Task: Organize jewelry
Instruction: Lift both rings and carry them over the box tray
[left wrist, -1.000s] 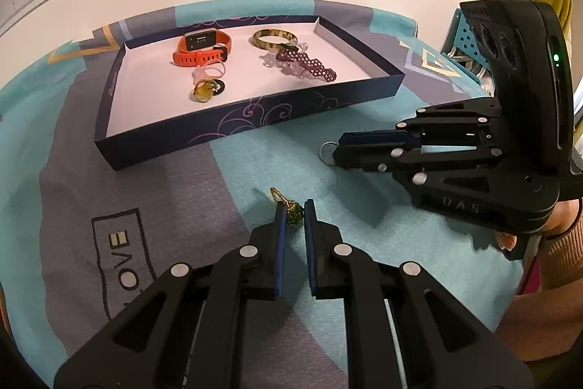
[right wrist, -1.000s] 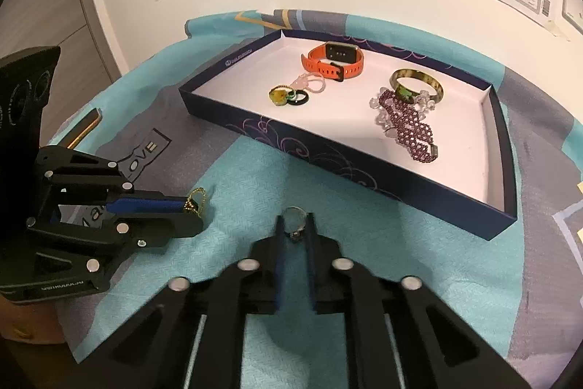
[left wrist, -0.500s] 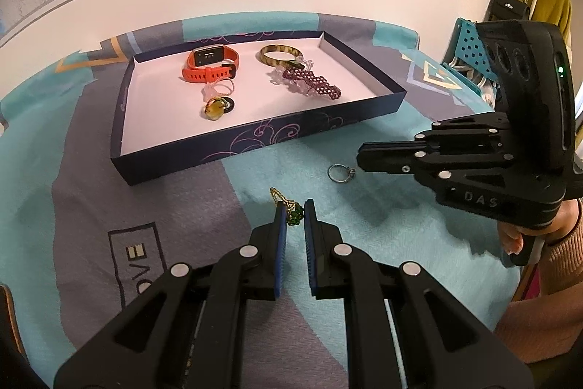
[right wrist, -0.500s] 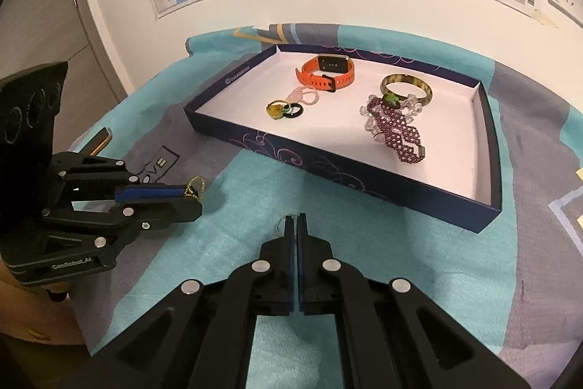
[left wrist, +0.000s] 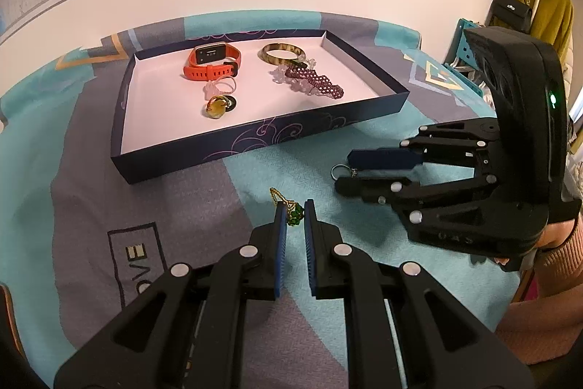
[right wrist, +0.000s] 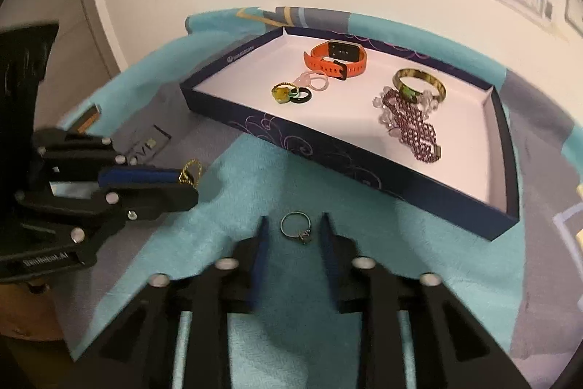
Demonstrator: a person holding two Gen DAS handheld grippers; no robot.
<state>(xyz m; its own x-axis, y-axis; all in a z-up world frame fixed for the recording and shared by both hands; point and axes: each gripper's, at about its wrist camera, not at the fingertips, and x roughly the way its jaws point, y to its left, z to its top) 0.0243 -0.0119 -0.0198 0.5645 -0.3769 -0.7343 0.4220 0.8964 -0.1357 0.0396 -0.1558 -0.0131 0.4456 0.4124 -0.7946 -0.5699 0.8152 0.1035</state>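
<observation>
1. Right now the tray (right wrist: 393, 170) is the landmark: both loose pieces lie on the teal cloth (right wrist: 364, 279) just in front of its near wall, none of them in it yet.
2. Nearest that wall, the right gripper (right wrist: 293, 228) has its jaws spread wide with the silver ring (right wrist: 296, 228) lying flat between them, touching neither finger as far as I can see.
3. Further out from the tray, the left gripper (left wrist: 292, 214) holds a green bead pendant (left wrist: 295, 215) on a gold chain (left wrist: 277, 196); its jaws are narrowed around the bead, but whether they actually pinch it I cannot tell.
4. My worry with the ring: it is thin and flat on soft fabric, so closing jaws could ride over it, flick it away, or snag the cloth.
5. The chain trails toward the tray from the left jaws; lifted carelessly, it could catch on the tray's near wall or slip free.
6. The two grippers sit close together in front of the tray, so a hurried lift could knock them.
7. Inside, the orange watch (right wrist: 337, 59), the cluster of rings (right wrist: 291, 93), the bangle (right wrist: 419, 84) and the purple beaded bracelet (right wrist: 413, 130) sit toward the back and right; the near-left floor looks open, once the wall is cleared.
</observation>
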